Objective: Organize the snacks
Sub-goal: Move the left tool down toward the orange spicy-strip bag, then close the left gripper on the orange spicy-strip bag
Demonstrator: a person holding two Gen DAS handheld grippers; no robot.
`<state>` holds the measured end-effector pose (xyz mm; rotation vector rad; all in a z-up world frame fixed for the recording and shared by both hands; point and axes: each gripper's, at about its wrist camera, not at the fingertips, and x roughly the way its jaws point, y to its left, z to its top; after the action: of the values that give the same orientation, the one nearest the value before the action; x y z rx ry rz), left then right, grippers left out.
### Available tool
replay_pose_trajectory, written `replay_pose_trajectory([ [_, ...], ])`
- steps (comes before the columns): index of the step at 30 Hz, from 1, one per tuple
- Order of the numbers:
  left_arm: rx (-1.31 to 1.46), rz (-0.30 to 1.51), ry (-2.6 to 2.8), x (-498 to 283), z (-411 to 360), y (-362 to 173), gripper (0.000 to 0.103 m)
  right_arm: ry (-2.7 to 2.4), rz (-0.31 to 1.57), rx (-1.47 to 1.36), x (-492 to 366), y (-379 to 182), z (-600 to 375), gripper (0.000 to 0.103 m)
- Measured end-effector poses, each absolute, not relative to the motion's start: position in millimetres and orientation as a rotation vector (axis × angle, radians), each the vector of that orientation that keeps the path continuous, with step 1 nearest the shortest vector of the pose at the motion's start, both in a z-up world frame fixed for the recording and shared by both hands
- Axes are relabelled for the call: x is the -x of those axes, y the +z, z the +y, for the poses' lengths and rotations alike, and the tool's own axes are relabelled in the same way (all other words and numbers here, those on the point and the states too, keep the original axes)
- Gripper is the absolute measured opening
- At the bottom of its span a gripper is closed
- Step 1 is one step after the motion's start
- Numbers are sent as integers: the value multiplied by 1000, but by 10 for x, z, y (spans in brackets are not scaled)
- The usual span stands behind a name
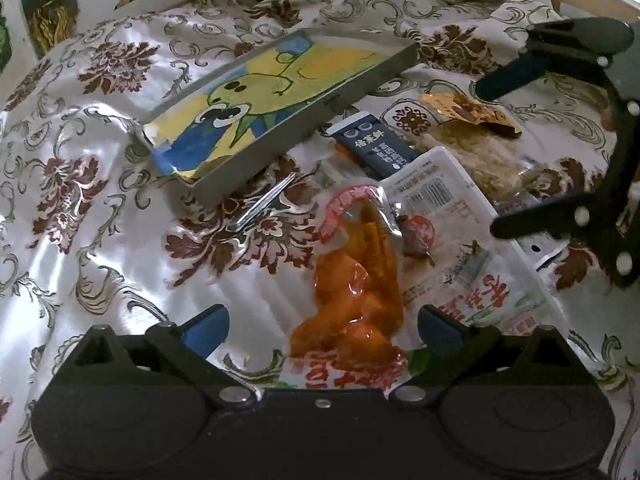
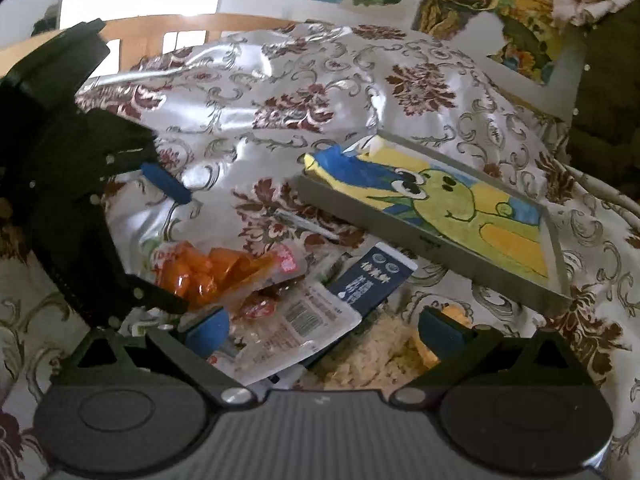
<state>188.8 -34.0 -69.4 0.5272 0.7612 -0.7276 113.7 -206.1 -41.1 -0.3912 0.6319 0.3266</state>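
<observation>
Our left gripper [image 1: 322, 330], jaws wide, sits right over the orange pack [image 1: 356, 280], which runs lengthwise away from us; right gripper [image 2: 322, 330] is wide too.

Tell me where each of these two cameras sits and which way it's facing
Left wrist: on the left gripper, looking down its open fingers at the orange snack pouch; the right gripper enters at right.
Right wrist: on the right gripper, facing the white barcode packet; the left gripper enters at left.
Shared: the pouch, navy packet, cartoon tray and floral cloth.
</observation>
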Motion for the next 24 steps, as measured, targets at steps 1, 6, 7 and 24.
replay_pose_trajectory([
  [1,-518,769,-729,-1908,-346,-702,97,327,637,402,-1140,-432,-2044,103],
  [6,-446,843,-741,-2015,-350,-745,78,339,669,415,-1177,-503,-1993,103],
  [7,-428,862,-747,-2033,-348,-752,76,341,669,417,-1180,-511,-1984,103],
  [24,-292,991,-585,-2101,-307,-649,60,348,654,470,-1221,-642,-1816,102],
])
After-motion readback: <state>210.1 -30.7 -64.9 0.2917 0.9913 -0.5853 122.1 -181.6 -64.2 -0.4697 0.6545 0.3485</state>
